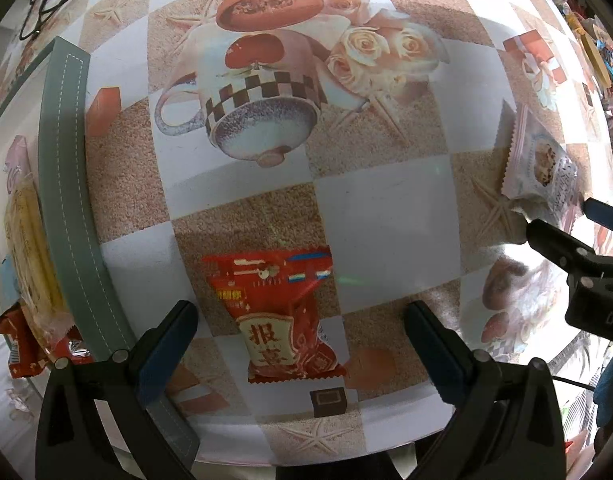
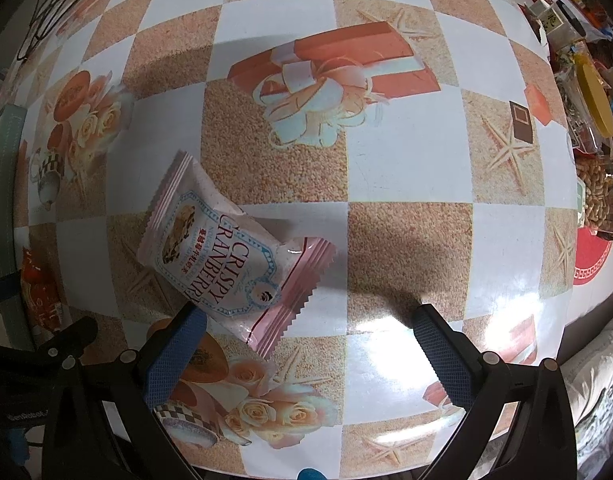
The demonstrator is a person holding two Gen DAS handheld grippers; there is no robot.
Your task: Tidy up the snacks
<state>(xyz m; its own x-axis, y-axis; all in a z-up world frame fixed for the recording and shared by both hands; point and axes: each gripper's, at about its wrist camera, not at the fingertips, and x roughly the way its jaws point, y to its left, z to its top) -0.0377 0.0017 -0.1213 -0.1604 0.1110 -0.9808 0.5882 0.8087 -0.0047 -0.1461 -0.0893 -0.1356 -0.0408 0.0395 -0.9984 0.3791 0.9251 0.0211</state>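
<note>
My left gripper point(image 1: 302, 328) hangs spread wide over the red snack packet point(image 1: 280, 316), straddling it so I can close on its sides. My right gripper point(image 2: 310, 330) is likewise released, empty, with the pink cranberry packet point(image 2: 226, 256) lying flat on the surface point(image 2: 406, 168) beside its left finger. The green-rimmed tray point(image 1: 66, 184) at my left holds other snacks.

Both cams sit just behind their fingers, looking steeply down, close to the table point(image 1: 386, 208). Left cam: red packet point(image 1: 280, 312) lies between the finger tips, green tray rim point(image 1: 62, 184) off past the left finger. Right cam: pink packet point(image 2: 226, 256) by the left finger tip. Shared: pink packet point(image 1: 542, 164), tray rim point(image 2: 4, 184), same checked cloth.
</note>
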